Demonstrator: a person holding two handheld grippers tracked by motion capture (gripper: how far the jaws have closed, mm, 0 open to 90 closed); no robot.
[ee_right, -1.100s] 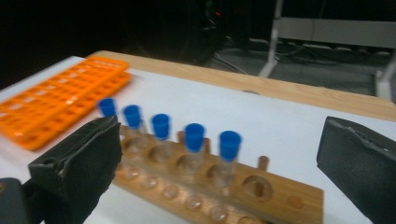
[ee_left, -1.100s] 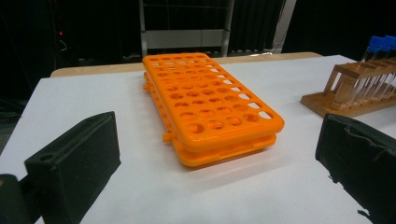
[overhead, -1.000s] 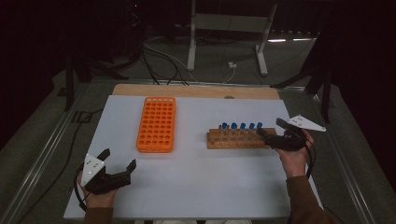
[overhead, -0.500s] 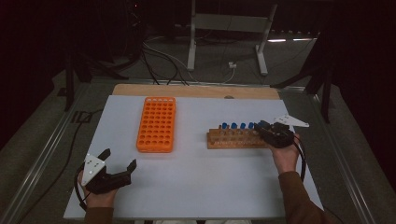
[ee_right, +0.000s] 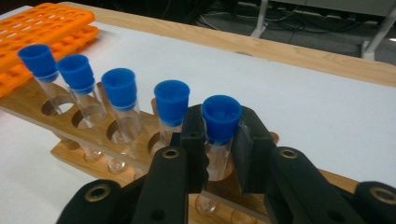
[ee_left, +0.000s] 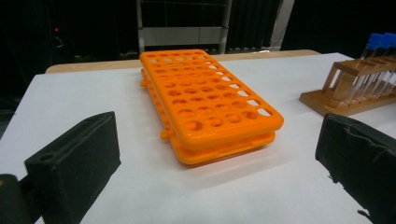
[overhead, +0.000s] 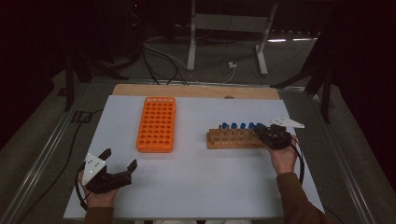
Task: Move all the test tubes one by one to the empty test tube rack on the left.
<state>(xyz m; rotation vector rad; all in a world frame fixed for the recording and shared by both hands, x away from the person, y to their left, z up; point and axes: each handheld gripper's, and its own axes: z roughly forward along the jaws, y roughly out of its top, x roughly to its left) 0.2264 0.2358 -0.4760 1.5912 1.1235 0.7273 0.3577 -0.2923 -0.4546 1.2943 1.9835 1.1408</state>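
Note:
A wooden rack (overhead: 231,140) right of the table's middle holds several clear test tubes with blue caps (ee_right: 120,88). My right gripper (overhead: 268,133) is at the rack's right end. In the right gripper view its jaws (ee_right: 218,135) are shut on the end tube (ee_right: 221,116) just under its cap, and the tube still stands in its hole. An empty orange tube rack (overhead: 157,123) lies left of centre. My left gripper (overhead: 119,158) rests open at the front left, with nothing between its pads (ee_left: 74,154); the orange rack (ee_left: 210,100) lies ahead of it.
The white tabletop (overhead: 201,182) has bare room in front of both racks. A wooden strip (overhead: 196,91) runs along the far edge. Cables and a metal stand (overhead: 224,28) lie on the dark floor beyond.
My right gripper moved left to the wooden rack's right end and closed on the end tube. The left gripper stayed still.

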